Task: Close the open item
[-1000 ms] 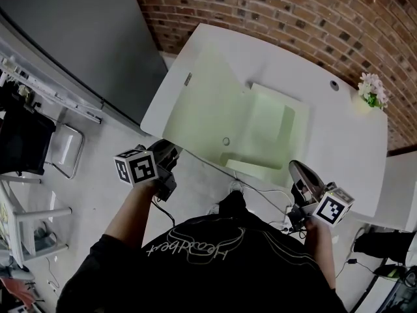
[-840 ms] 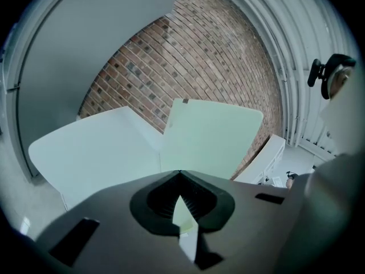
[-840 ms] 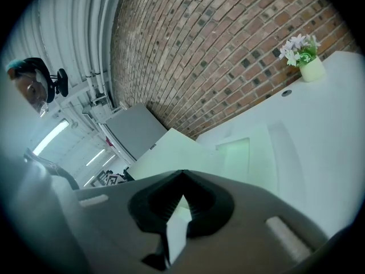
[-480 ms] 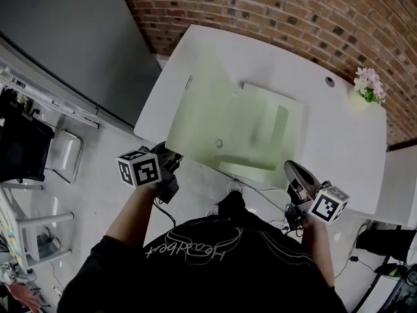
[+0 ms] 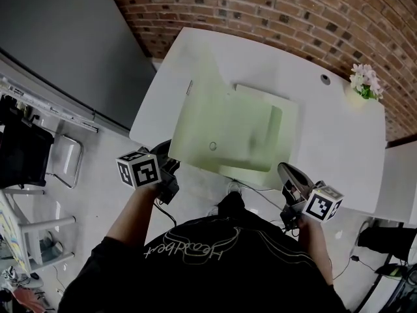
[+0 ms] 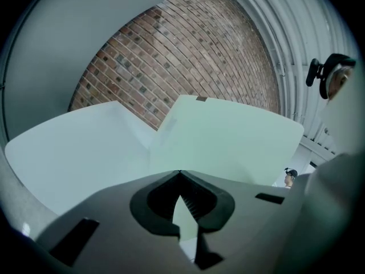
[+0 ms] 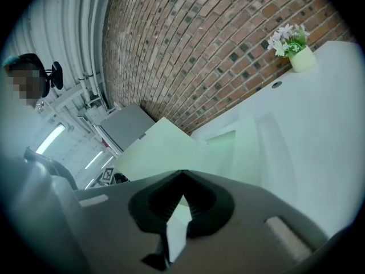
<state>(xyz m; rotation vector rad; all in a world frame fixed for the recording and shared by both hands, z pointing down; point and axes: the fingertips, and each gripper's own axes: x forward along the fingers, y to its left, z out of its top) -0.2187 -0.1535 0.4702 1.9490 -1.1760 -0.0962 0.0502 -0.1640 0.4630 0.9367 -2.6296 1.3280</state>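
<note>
– Where's the box?
– The green box (image 5: 225, 126) sits toward the white table's (image 5: 332, 129) near edge, lid slanted up.
– And the grippers?
– Left gripper (image 6: 180, 173) and right gripper (image 7: 182, 172) are held short of that edge, pointing tableward, jaws clenched on nothing.

The person is wearing a black short-sleeved shirt (image 5: 215, 266) with pale cursive lettering. The dark left gripper (image 5: 165, 150) and right gripper (image 5: 287, 173) are each carrying a white cube (image 5: 138, 168) with black square markers.

You hold your left gripper (image 5: 164, 151) and right gripper (image 5: 287, 172) low and well apart, both pointing forward. Each has its jaw tips pressed together, gripping nothing.
</note>
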